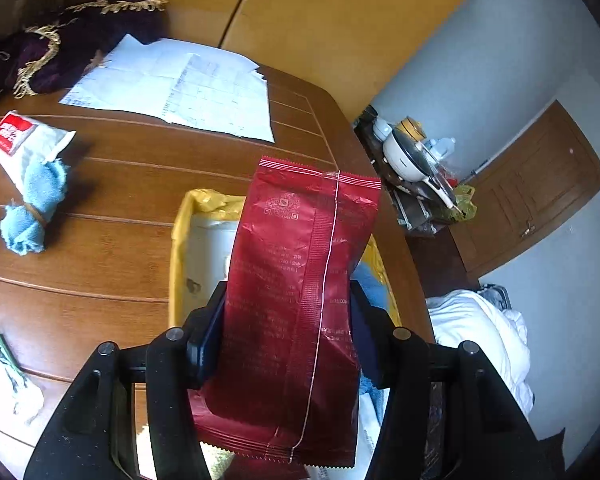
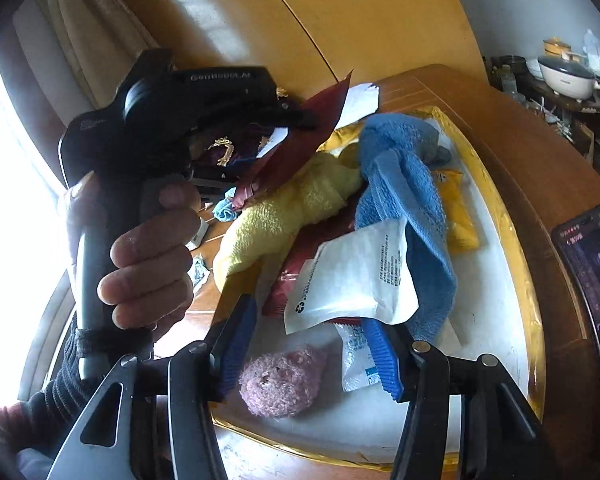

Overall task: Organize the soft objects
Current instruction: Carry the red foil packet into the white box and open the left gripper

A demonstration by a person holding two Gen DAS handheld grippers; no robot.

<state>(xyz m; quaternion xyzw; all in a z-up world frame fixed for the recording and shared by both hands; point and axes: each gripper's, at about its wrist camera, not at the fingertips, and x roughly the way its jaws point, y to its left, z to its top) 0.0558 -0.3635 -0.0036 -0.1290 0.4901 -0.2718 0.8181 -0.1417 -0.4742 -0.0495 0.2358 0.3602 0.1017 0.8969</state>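
My left gripper (image 1: 288, 286) is shut on a dark red foil packet (image 1: 296, 280), which it holds upright above a white tray with a yellow rim (image 1: 178, 240). The right wrist view shows that packet (image 2: 300, 144) over the tray's far end, and a hand (image 2: 148, 248) on the left gripper's handle. My right gripper (image 2: 310, 316) hangs open over the tray (image 2: 516, 240). Just ahead of its blue fingertips lies a white packet (image 2: 352, 276). In the tray lie a blue towel (image 2: 404, 184), a yellow towel (image 2: 284, 216), a pink fluffy ball (image 2: 284, 380) and a yellow packet (image 2: 460, 216).
On the brown table left of the tray lie a rolled blue cloth (image 1: 36, 208), a white and red packet (image 1: 20, 140), paper sheets (image 1: 180, 84) and a purple fringed cloth (image 1: 60, 44). A phone (image 2: 588, 280) lies right of the tray. A cluttered side stand (image 1: 416, 160) is beyond the table edge.
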